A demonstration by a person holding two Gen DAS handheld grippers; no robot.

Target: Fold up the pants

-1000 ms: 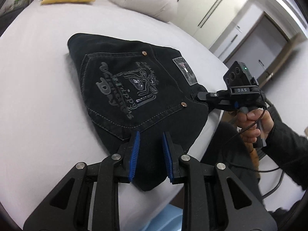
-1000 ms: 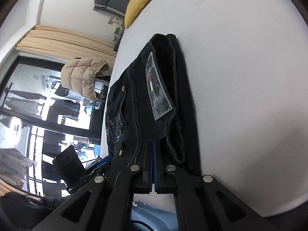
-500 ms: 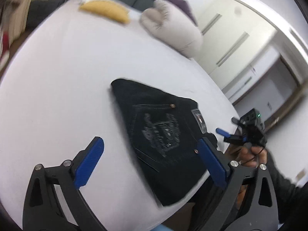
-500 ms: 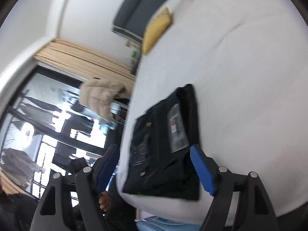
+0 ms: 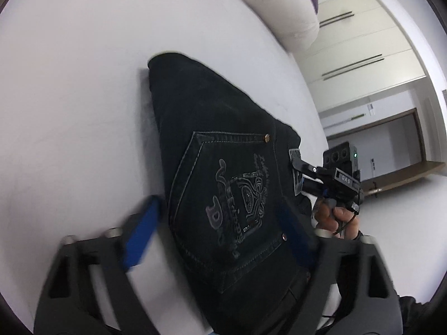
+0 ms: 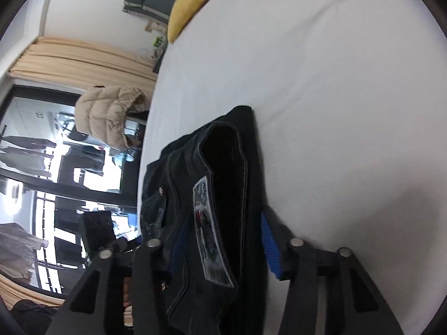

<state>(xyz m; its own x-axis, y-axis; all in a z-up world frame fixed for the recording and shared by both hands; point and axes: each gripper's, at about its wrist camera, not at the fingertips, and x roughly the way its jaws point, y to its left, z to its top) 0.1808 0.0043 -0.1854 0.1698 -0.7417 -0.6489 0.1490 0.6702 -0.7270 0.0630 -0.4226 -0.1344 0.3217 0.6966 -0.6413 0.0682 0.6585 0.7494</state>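
The black jeans (image 5: pixel 223 167) lie folded on the white bed (image 5: pixel 69 83), back pocket with grey embroidery facing up. My left gripper (image 5: pixel 220 237) is open wide, its blue pads (image 5: pixel 139 234) on either side of the near end of the folded jeans. In the left wrist view my right gripper (image 5: pixel 303 173) sits at the waistband patch on the right edge. In the right wrist view the jeans (image 6: pixel 223 195) lie between the spread blue pads (image 6: pixel 269 248) of my open right gripper (image 6: pixel 223 240), waistband and label patch close to the camera.
A grey-white pillow (image 5: pixel 276 8) lies at the far end of the bed. A yellow cushion (image 6: pixel 190 5) lies at the far corner. A beige puffer jacket (image 6: pixel 109 117) hangs beyond the bed's edge by the window. White wardrobes (image 5: pixel 363 55) stand to the right.
Both grippers were shut on the jeans a second ago, then opened and pulled back. Now both have come close again, open, straddling the folded jeans.
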